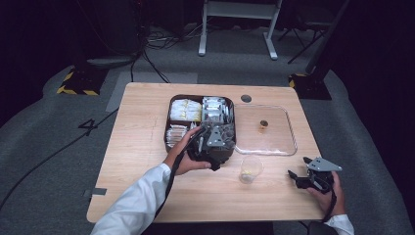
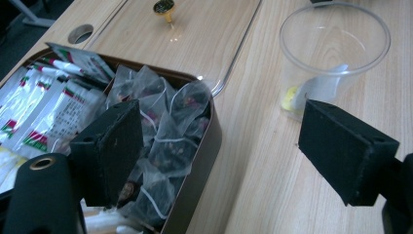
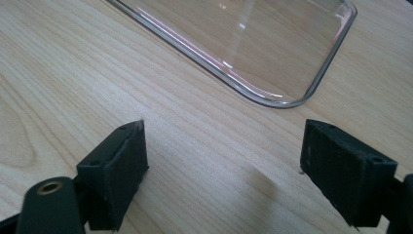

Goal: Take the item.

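over the dark tin's (image 1: 169, 134) corner of mesh tea bags (image 2: 168, 131), the left gripper (image 2: 219, 146) is hovering, jaws spread wide and empty; beside the clear cup (image 1: 250, 169), the right gripper (image 1: 299, 175) is resting agape.

Clear mesh tea bags (image 2: 170, 131) heaped in the brown box's (image 2: 207, 151) corner compartment beside the upright plastic cup (image 2: 336, 53).

The left gripper (image 1: 213, 138) hides part of the box (image 1: 170, 128); the yellow bit in the cup (image 1: 250, 169) is too small to tell.
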`<action>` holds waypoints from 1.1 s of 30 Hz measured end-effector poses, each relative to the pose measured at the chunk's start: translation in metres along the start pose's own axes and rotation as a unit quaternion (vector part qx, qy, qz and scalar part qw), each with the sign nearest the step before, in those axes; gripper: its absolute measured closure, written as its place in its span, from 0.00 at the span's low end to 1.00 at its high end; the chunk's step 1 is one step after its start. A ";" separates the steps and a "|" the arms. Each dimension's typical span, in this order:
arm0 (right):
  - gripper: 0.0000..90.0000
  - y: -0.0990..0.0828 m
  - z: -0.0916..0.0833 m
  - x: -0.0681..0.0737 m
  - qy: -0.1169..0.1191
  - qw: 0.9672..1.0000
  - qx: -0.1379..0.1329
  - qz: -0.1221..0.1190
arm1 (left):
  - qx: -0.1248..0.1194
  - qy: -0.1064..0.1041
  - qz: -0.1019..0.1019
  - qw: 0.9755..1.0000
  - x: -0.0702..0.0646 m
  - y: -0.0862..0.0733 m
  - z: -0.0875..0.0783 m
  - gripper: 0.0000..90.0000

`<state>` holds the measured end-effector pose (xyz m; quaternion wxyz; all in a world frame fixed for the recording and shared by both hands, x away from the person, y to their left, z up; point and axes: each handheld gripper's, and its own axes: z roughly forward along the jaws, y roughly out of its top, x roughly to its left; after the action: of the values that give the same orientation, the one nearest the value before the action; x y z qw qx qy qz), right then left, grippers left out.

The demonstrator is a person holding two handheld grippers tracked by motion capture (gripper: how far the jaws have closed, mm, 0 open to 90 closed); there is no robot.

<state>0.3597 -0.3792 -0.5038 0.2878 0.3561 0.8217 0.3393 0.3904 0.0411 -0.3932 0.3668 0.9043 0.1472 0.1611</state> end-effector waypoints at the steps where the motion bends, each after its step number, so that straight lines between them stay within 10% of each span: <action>1: 0.20 0.000 0.000 0.000 0.000 1.000 0.000 0.000 | 0.005 0.002 0.001 1.000 0.000 -0.002 -0.001 0.19; 33: 0.20 0.000 0.000 0.000 -0.001 1.000 0.000 0.001 | 0.059 0.085 -0.024 0.994 0.000 -0.082 -0.042 0.19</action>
<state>0.3597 -0.3791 -0.5039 0.2879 0.3577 0.8211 0.3392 0.3614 0.1231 -0.4232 0.3024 0.9039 0.2085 0.2193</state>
